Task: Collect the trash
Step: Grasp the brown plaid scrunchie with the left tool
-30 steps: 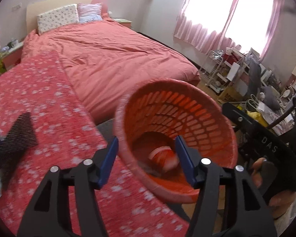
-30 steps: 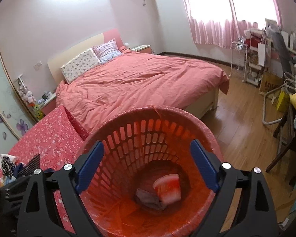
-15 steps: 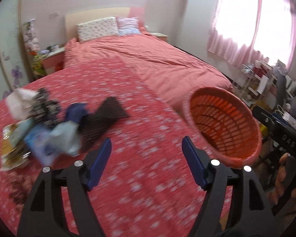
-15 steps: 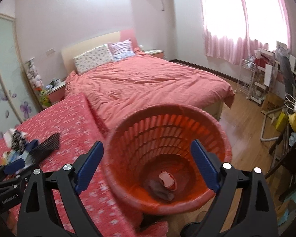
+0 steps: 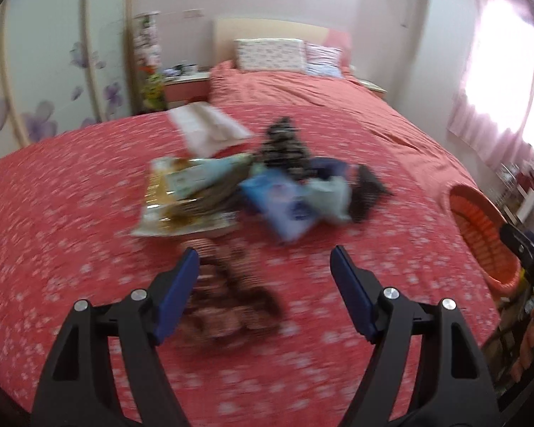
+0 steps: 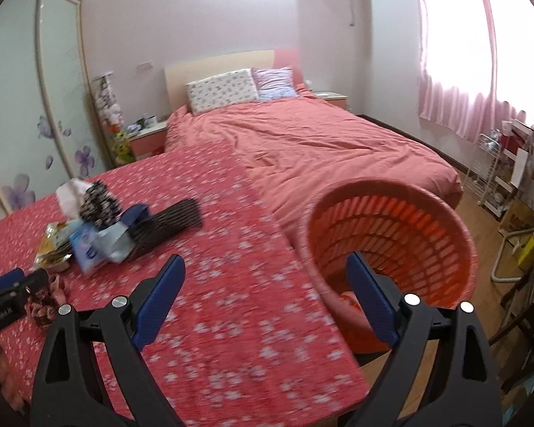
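Observation:
Loose trash lies in a heap on the red flowered cloth (image 5: pixel 71 213): a yellow packet (image 5: pixel 167 206), a blue packet (image 5: pixel 284 206), a white paper bag (image 5: pixel 210 130), a dark mesh piece (image 5: pixel 368 192). A brown patterned wrapper (image 5: pixel 228 302) lies nearest, just below my left gripper (image 5: pixel 265 274), which is open and holds nothing. The orange basket (image 6: pixel 391 235) stands off the cloth's right edge with a red-white scrap (image 6: pixel 349 300) at its bottom. My right gripper (image 6: pixel 264 261) hangs open and bare over the cloth's edge beside the basket. The heap (image 6: pixel 99 227) shows at the left in the right wrist view.
A bed with a pink cover (image 6: pixel 320 146) and pillows lies beyond the cloth. A wardrobe with flower decals (image 6: pixel 25 114) lines the left wall. Shelves and clutter (image 6: pixel 509 163) stand on the wooden floor at the right under the curtained window.
My left gripper has swung left from the basket's mouth to the trash heap, and its jaws stand wider. My right gripper has shifted left, so the basket now sits to its right.

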Action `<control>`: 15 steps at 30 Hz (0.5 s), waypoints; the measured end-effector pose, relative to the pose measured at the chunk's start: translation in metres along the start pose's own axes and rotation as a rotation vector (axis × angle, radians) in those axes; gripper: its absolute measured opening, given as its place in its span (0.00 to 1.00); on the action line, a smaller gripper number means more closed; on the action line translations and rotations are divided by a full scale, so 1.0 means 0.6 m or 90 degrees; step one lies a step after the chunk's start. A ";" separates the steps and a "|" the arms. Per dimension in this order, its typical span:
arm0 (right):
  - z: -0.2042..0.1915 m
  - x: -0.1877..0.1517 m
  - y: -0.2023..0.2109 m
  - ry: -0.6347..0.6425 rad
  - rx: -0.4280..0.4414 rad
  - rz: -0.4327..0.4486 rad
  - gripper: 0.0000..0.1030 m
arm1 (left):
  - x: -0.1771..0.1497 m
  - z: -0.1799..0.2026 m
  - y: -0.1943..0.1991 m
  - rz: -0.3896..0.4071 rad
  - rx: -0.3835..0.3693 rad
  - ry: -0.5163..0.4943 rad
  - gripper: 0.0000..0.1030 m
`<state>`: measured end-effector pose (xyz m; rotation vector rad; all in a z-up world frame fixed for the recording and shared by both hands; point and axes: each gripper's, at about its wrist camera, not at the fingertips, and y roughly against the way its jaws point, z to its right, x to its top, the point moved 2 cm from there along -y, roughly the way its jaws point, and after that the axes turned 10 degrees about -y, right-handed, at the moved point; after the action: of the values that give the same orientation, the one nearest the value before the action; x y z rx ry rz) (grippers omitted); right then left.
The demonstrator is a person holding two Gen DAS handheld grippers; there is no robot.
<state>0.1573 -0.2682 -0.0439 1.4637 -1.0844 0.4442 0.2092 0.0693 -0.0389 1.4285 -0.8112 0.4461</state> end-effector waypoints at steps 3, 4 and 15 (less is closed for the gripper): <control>-0.027 -0.015 0.000 0.015 0.008 -0.007 0.88 | -0.020 -0.046 -0.005 -0.012 0.020 0.029 0.71; -0.035 -0.019 -0.002 0.020 0.011 -0.009 0.88 | -0.027 -0.060 -0.010 -0.021 0.023 0.039 0.70; -0.091 -0.053 -0.022 0.056 0.018 -0.037 0.88 | -0.063 -0.087 -0.053 -0.068 -0.037 0.071 0.46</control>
<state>0.1694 -0.2083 -0.0641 1.4823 -0.9669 0.4799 0.2186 0.1230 -0.0853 1.3736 -0.6501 0.4141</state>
